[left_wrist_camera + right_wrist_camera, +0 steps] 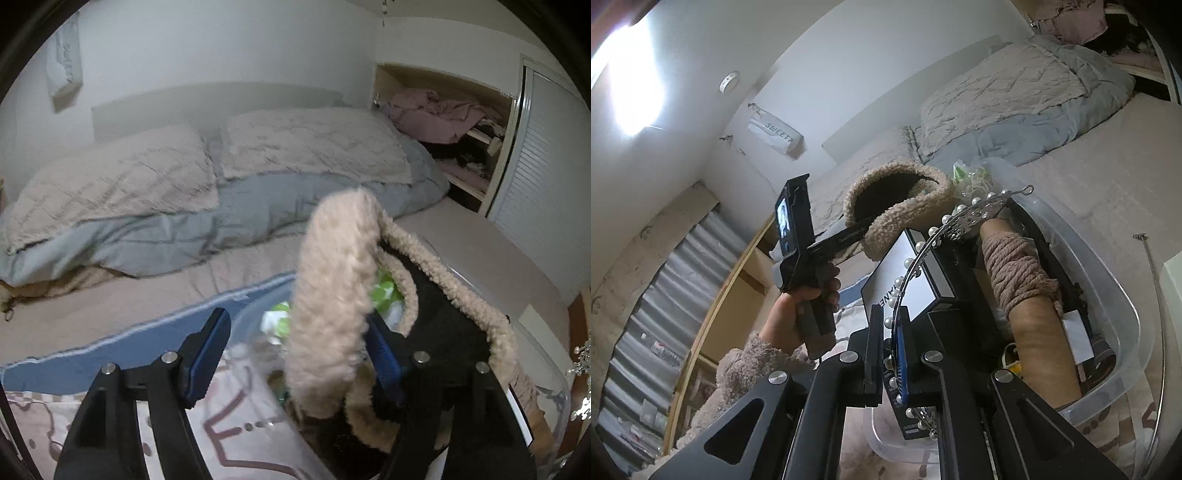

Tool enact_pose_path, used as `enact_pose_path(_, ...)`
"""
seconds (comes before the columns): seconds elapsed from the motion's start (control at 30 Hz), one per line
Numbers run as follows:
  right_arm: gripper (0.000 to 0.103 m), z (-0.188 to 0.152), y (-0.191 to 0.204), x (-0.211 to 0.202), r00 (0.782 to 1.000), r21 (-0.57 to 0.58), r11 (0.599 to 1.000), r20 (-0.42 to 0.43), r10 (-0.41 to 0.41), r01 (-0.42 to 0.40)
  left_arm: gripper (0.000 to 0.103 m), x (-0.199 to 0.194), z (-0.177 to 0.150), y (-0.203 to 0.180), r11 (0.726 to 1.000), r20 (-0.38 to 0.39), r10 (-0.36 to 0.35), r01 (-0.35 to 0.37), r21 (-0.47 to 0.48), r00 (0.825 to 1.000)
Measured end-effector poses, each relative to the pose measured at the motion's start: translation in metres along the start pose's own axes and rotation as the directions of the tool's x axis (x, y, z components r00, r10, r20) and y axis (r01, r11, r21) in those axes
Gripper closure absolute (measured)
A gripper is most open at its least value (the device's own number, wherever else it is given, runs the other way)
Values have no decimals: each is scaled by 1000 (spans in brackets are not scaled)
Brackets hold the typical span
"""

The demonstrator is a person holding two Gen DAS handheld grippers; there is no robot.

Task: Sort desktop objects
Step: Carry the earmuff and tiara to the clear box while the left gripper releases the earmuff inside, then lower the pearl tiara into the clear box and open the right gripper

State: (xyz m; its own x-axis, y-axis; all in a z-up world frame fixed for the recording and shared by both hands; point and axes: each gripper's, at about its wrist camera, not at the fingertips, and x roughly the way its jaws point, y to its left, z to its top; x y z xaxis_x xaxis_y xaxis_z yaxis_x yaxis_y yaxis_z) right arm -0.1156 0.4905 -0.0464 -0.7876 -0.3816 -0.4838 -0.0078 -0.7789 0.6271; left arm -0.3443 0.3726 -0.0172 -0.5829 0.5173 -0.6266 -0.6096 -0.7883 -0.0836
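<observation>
Fleece-trimmed slipper (pixel 332 295) sags over the clear bin (pixel 1108 295) rim between the spread left hand-held gripper (pixel 295 354), likely to slide out onto the bed, while the right hand-held gripper (pixel 888 354) pinches a pearl headband (pixel 945 229).

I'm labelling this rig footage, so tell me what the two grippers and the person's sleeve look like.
Both the left gripper and right gripper are matte black angular frames with silver round bolts and blue ribbed finger pads. The handheld unit carries a small lit screen. The sleeve is fluffy beige-pink fleece.
</observation>
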Motion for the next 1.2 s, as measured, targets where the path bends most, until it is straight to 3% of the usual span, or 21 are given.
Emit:
enact_pose_path(0.27, 96, 5, 8, -5, 999, 10, 999, 36, 35, -36, 30, -47, -11, 29, 991, 72, 9, 1, -133, 997)
enact_pose_path(0.47, 96, 13, 19, -6, 994, 38, 996, 76, 79, -82, 30, -96, -36, 39, 992, 142, 44, -27, -120, 989)
enact_pose_path(0.77, 96, 29, 36, -2, 983, 86, 988, 139, 119, -132, 29, -144, -69, 59, 989, 170, 55, -31, -142, 984)
enact_pose_path(0.97, 96, 47, 53, 30, 980, 154, 970, 97, 175, -188, 29, -161, -76, 74, 986, 169, 61, -33, -162, 984)
enact_pose_path(1.2, 96, 79, 63, 87, 994, 226, 968, 15, 111, -112, 29, -183, -79, 94, 980, 205, 76, -35, -195, 976)
